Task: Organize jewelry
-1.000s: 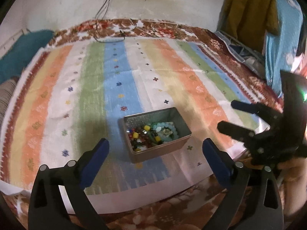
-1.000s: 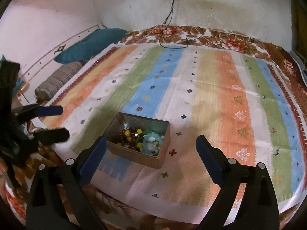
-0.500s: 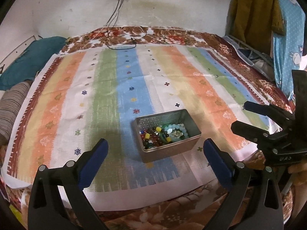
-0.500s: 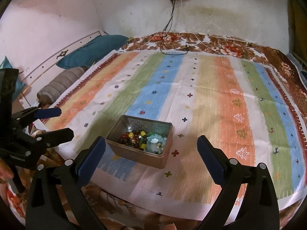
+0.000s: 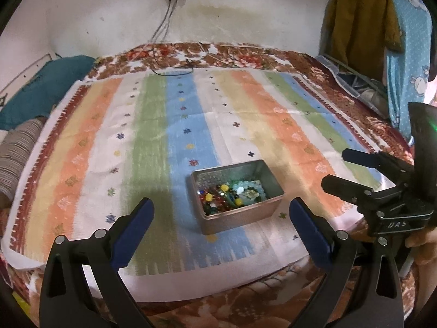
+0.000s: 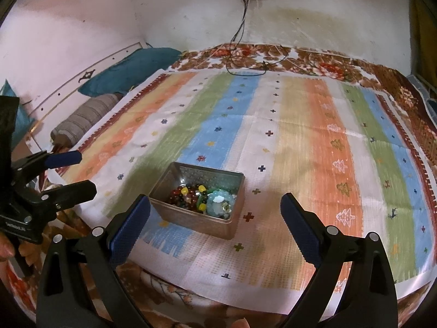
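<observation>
An open metal tin (image 5: 245,217) (image 6: 191,222) sits on the striped cloth near the bed's front edge. Inside lies a heap of beaded jewelry (image 5: 232,194) (image 6: 203,198): red, green and yellow beads and a pale turquoise bracelet. My left gripper (image 5: 221,209) hovers open above and in front of the tin, nothing between its blue pads. My right gripper (image 6: 214,207) is likewise open and empty, the tin lying just beyond its fingers. In each wrist view the other gripper shows at the side: right gripper (image 5: 336,169), left gripper (image 6: 82,172).
The striped cloth (image 5: 245,114) covers a floral bedspread (image 6: 300,57). A teal pillow (image 5: 46,87) and a striped bolster (image 6: 84,114) lie at the left. Cables (image 6: 245,63) trail from a wall socket onto the far edge. Clothes (image 5: 363,22) hang at the right.
Both grippers have drawn back and up, so more of the far wall and socket shows. The tin has stayed in place, and both grippers remain open.
</observation>
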Action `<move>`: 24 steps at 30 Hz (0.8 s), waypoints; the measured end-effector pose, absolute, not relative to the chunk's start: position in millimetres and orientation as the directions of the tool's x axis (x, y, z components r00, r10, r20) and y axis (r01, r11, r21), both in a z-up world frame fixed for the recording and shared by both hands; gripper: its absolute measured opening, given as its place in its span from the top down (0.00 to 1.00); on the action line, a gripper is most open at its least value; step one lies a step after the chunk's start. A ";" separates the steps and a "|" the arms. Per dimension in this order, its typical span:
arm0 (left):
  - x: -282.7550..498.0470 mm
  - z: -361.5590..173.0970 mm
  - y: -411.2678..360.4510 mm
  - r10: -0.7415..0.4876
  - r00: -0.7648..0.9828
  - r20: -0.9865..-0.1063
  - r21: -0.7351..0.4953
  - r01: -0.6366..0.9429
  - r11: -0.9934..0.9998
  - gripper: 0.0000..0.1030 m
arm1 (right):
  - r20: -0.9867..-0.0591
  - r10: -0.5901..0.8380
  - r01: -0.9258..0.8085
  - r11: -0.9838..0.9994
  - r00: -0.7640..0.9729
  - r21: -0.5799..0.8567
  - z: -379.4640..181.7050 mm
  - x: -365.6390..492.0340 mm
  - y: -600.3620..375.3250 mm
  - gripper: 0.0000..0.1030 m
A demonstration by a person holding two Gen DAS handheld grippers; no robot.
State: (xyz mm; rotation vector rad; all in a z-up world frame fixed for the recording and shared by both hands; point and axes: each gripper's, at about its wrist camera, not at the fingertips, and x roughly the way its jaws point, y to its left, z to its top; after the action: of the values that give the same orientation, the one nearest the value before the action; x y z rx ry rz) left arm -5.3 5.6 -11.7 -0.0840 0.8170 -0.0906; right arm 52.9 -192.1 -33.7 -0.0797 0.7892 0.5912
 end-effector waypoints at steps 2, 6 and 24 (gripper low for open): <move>-5.9 -10.9 5.3 -0.120 0.683 -0.721 -0.113 0.055 0.992 0.06 | -0.686 0.489 -0.529 0.830 0.540 0.175 -33.9 53.9 -194.1 0.06; -4.9 -11.3 4.9 -0.116 0.680 -0.724 -0.109 0.053 0.993 0.06 | -0.677 0.489 -0.522 0.834 0.551 0.177 -32.2 52.6 -196.2 0.06; -6.0 -8.3 -0.3 -0.120 0.685 -0.719 -0.102 0.067 0.993 0.06 | -0.691 0.475 -0.531 0.833 0.545 0.154 -35.6 53.5 -194.5 0.06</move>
State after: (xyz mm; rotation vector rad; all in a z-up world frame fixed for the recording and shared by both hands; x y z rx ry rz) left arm -6.0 -0.3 -8.3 -0.0694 0.8095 -0.1046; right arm 53.5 -194.5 -35.6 -0.0768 0.7956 0.5977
